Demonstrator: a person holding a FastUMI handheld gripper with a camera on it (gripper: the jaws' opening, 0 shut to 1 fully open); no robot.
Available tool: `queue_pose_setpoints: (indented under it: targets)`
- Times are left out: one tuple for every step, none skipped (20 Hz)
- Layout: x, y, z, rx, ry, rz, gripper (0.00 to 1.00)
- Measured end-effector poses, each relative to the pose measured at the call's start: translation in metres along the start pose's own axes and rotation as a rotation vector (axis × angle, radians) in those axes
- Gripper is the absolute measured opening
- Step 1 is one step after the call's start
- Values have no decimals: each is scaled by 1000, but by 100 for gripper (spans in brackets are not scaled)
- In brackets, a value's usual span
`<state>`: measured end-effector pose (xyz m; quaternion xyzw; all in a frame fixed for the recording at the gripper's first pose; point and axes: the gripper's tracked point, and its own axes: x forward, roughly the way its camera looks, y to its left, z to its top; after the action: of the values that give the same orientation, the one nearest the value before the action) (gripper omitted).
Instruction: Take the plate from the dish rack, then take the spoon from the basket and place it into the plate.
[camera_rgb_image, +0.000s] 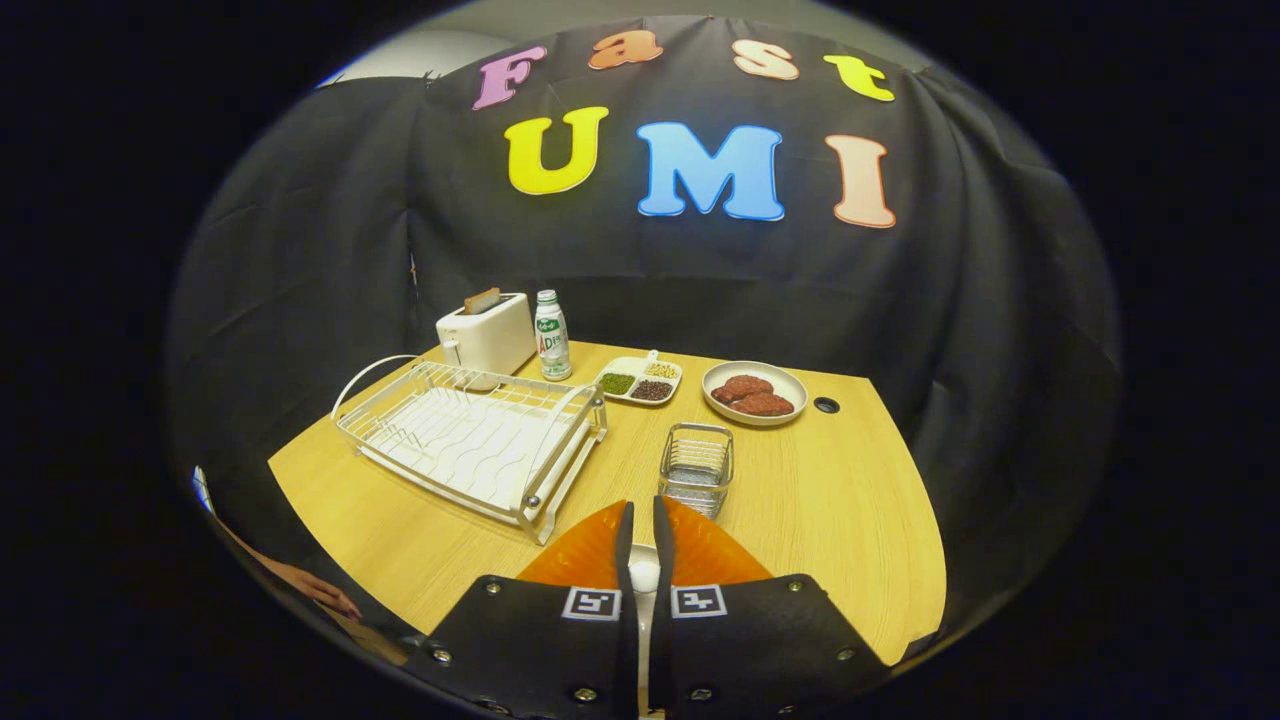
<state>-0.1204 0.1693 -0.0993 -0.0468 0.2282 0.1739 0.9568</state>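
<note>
An orange plate lies flat on the wooden table, right under my fingers, between the dish rack and the basket. My gripper hangs over it with its fingers nearly together. A white spoon is pinched in the narrow gap, its rounded end showing above the plate. The wire basket stands just beyond my right fingertip and looks empty. The white dish rack sits ahead to the left with no dishes in it.
At the back of the table stand a white toaster, a bottle, a divided snack tray and a bowl of brown patties. A person's hand rests by the table's near left edge.
</note>
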Motion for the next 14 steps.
queue_pose_setpoints:
  targets:
    - [3, 3, -2, -6, 11, 12, 4]
    - [7, 7, -3, -11, 17, 22, 4]
    - [10, 11, -4, -15, 21, 32, 4]
    - [13, 15, -3, -21, 23, 43, 4]
    - [16, 19, -4, -27, 26, 52, 4]
    - [18, 22, -5, -33, 29, 60, 4]
    - [21, 26, -7, -41, 37, 72, 4]
    - [24, 30, -9, -47, 42, 84, 4]
    - [30, 31, -14, -55, 47, 93, 4]
    - [31, 33, -16, -62, 52, 99, 4]
    - [34, 34, -18, -70, 58, 104, 4]
    - [34, 36, -17, -74, 57, 110, 4]
    - [36, 39, -16, -76, 57, 117, 4]
    - [36, 42, -17, -79, 57, 125, 4]
